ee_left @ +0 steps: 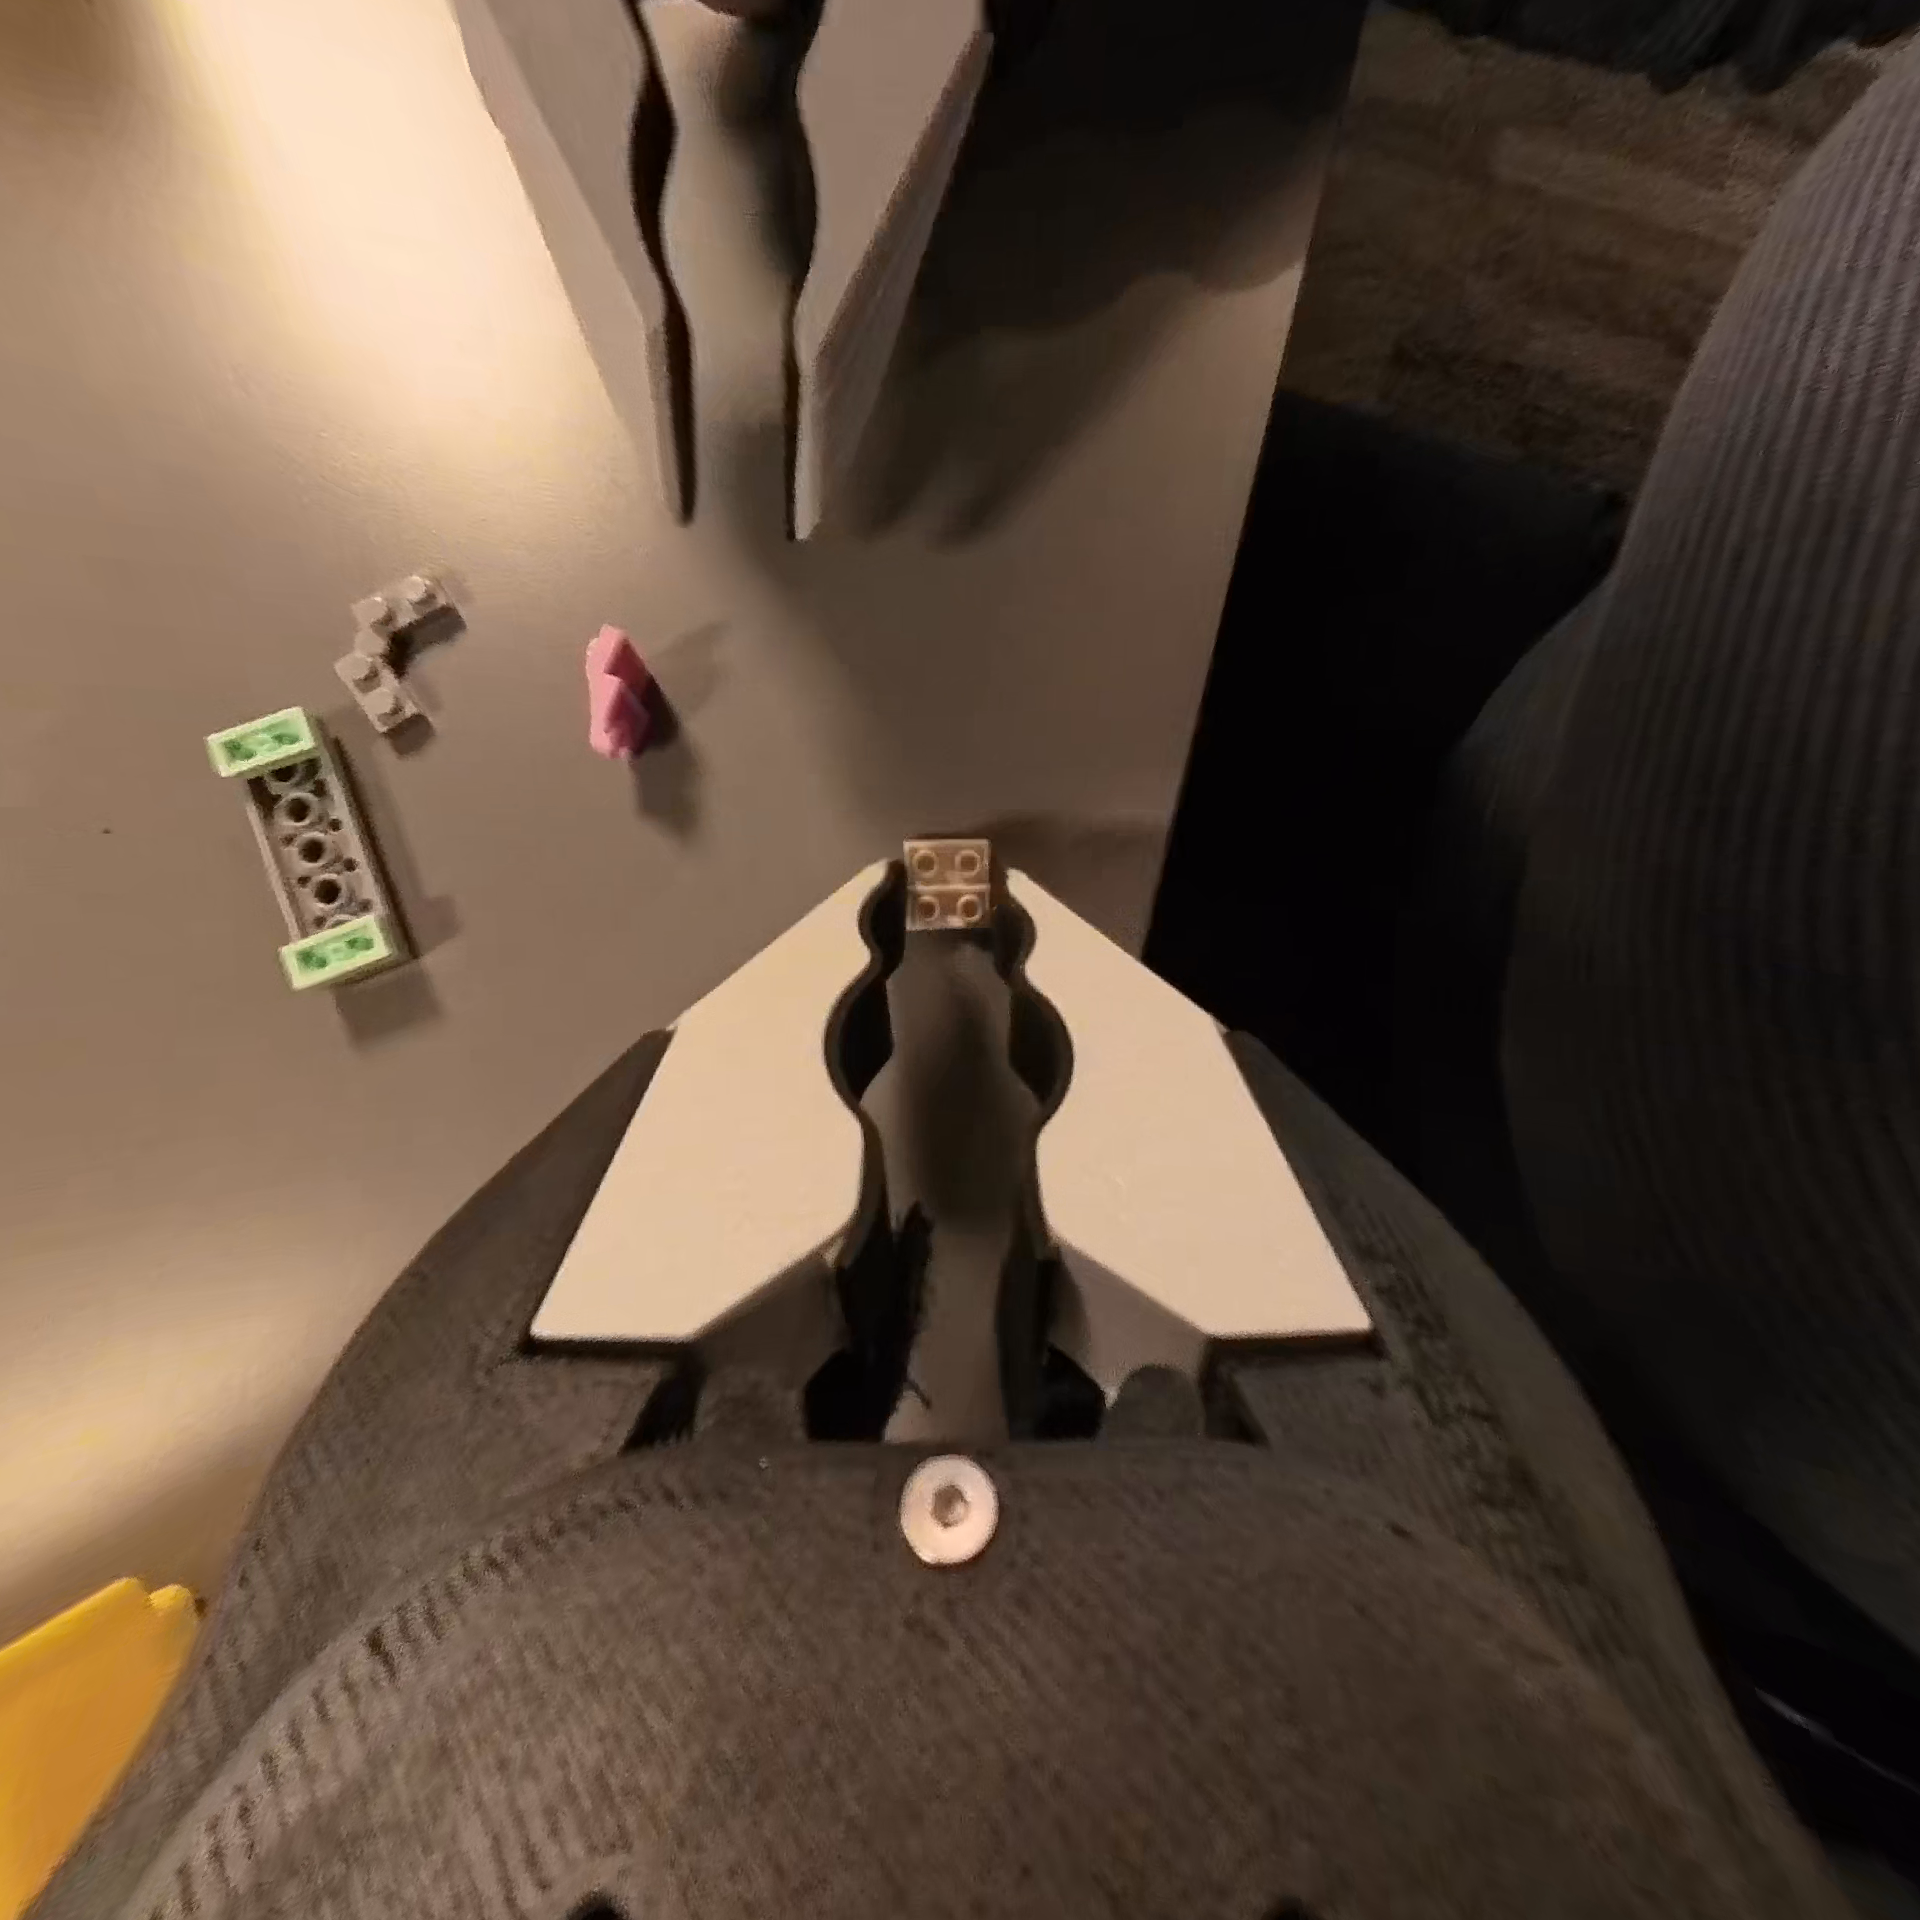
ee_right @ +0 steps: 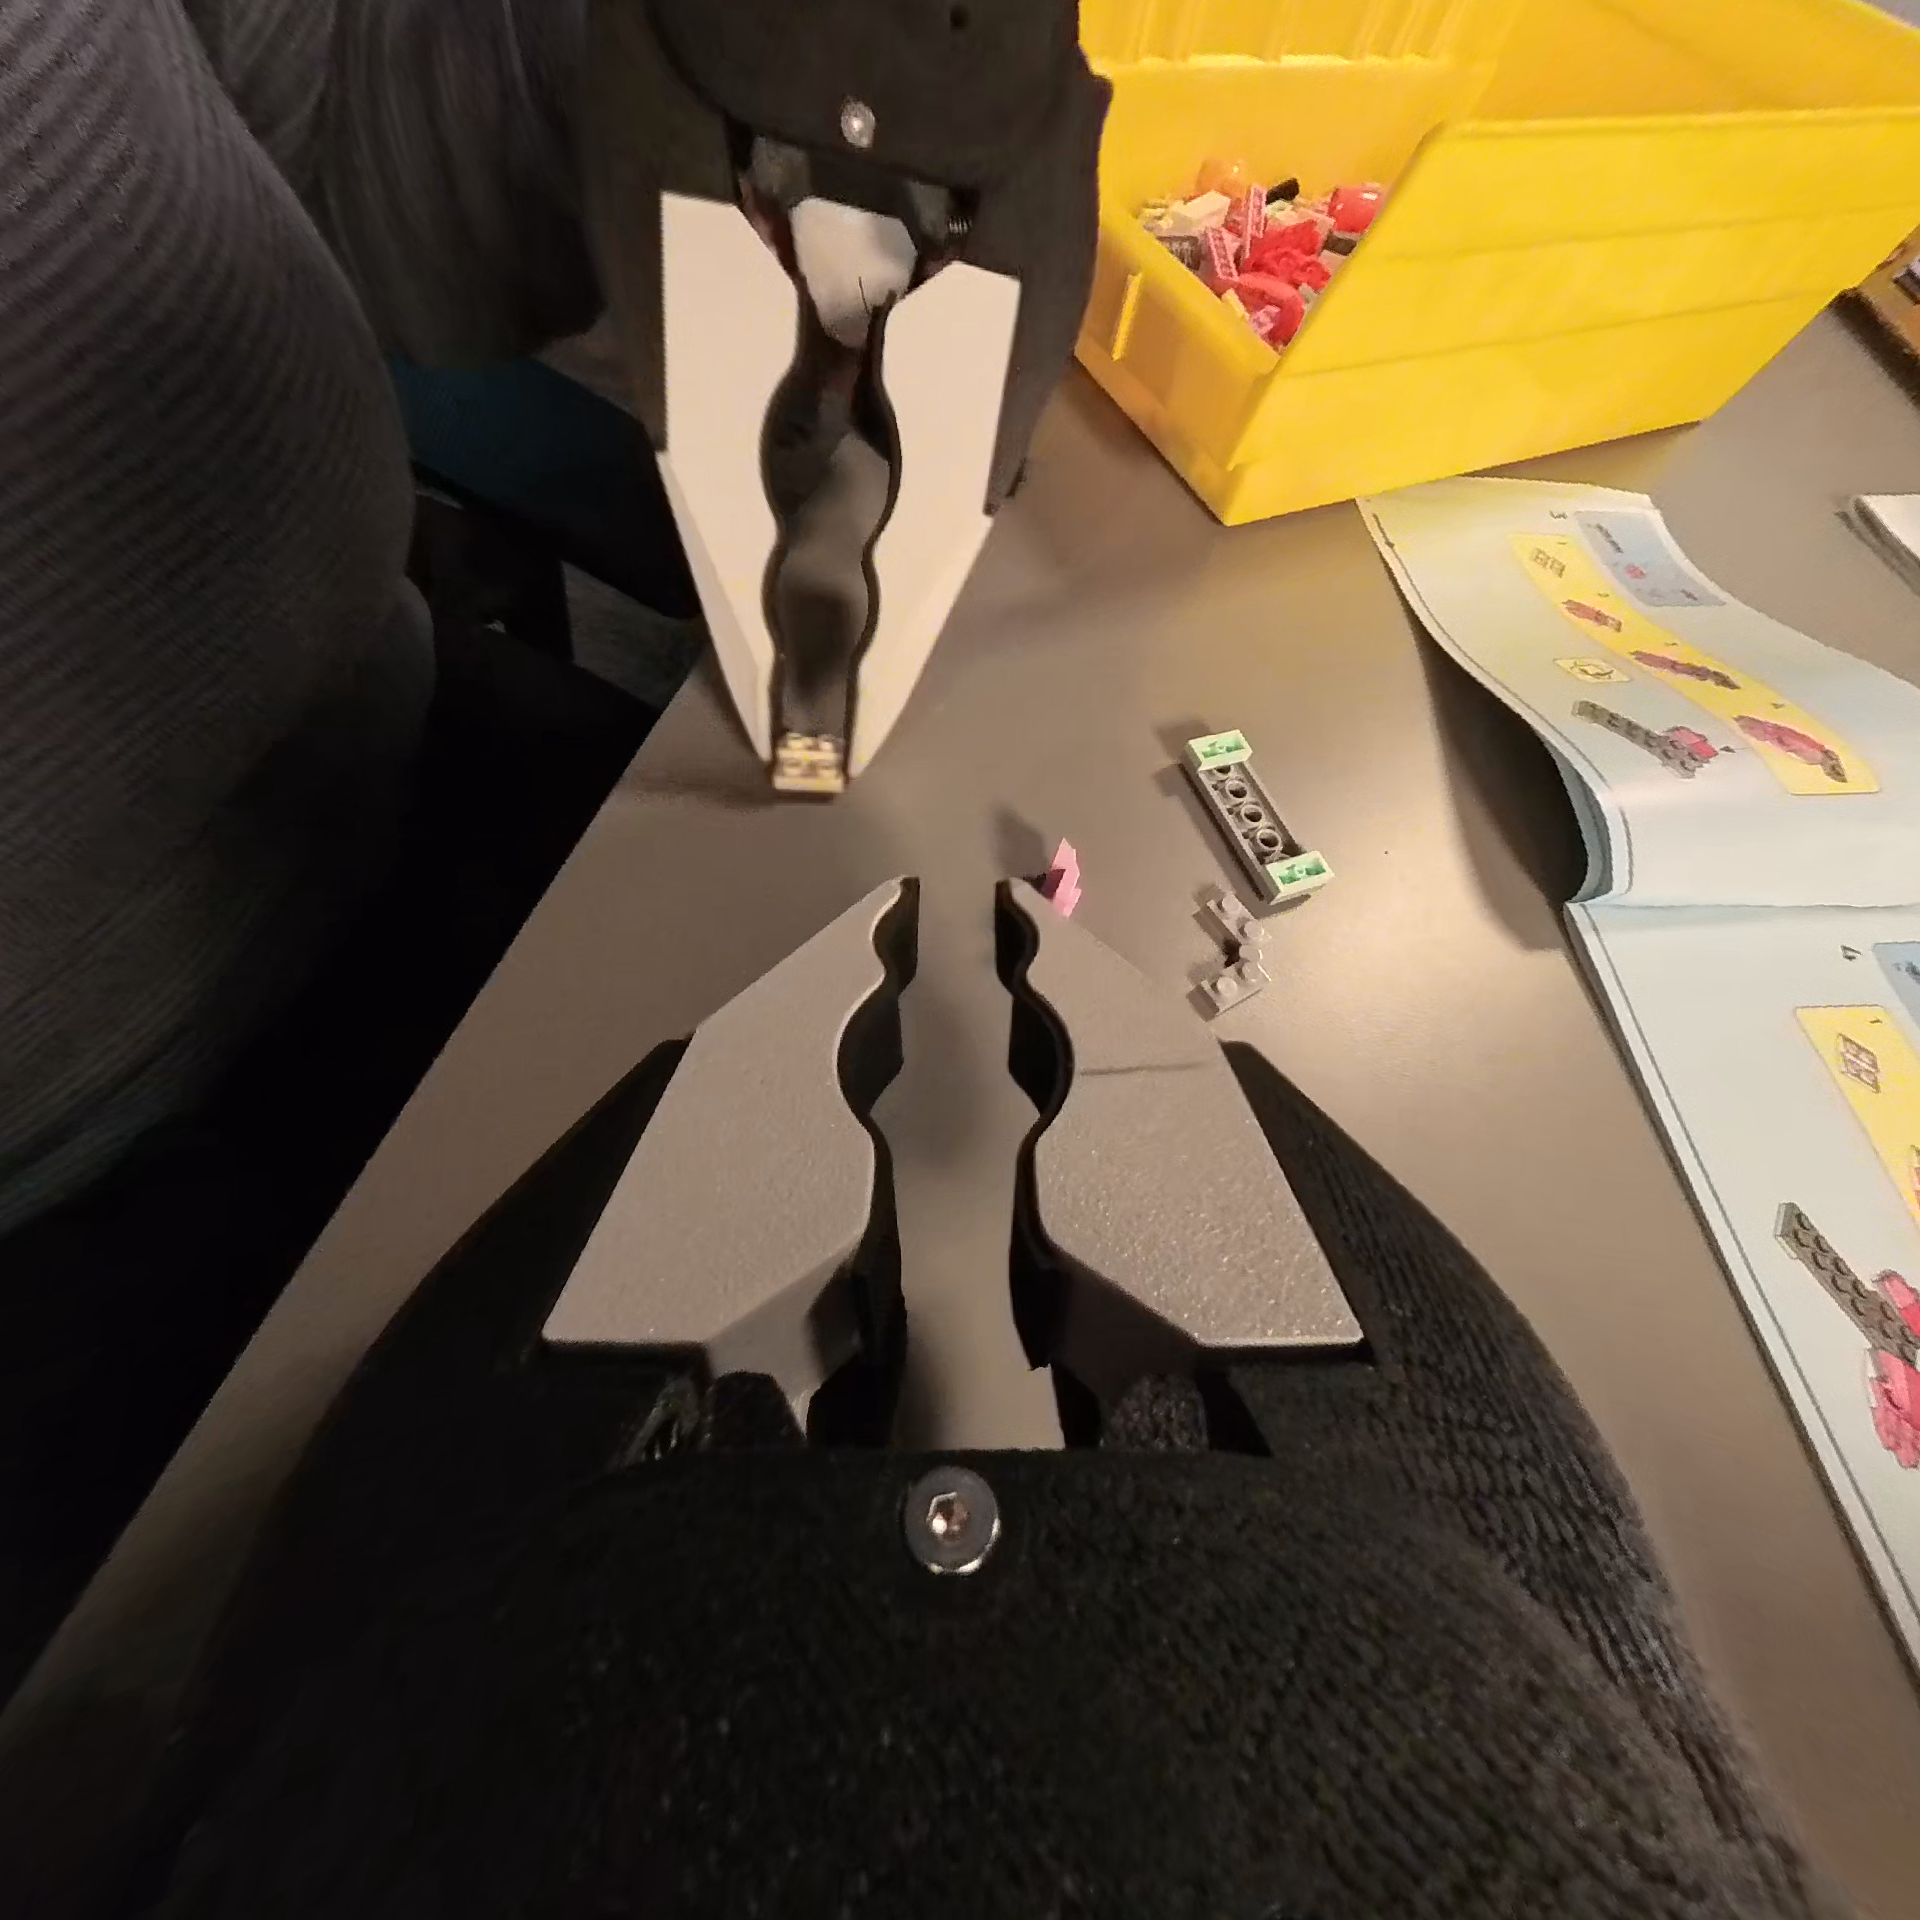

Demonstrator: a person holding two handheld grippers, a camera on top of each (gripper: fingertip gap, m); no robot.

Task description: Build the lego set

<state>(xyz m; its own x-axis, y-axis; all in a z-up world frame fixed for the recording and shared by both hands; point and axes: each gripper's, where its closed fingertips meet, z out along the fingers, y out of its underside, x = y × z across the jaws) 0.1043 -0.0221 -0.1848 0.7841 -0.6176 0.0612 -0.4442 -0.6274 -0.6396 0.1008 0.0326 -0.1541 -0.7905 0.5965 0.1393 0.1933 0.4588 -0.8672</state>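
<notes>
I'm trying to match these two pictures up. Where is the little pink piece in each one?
Left wrist view: the pink piece lies on the table, left of centre, beyond the gripper's tips.
Right wrist view: it sits just beyond the gripper's right fingertip, partly hidden.
Shared landmark: the grey beam with green ends.

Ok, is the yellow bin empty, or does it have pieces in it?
Not empty. The right wrist view shows the yellow bin holding a heap of mostly red and pink building pieces; how deep the heap goes cannot be told.
</notes>
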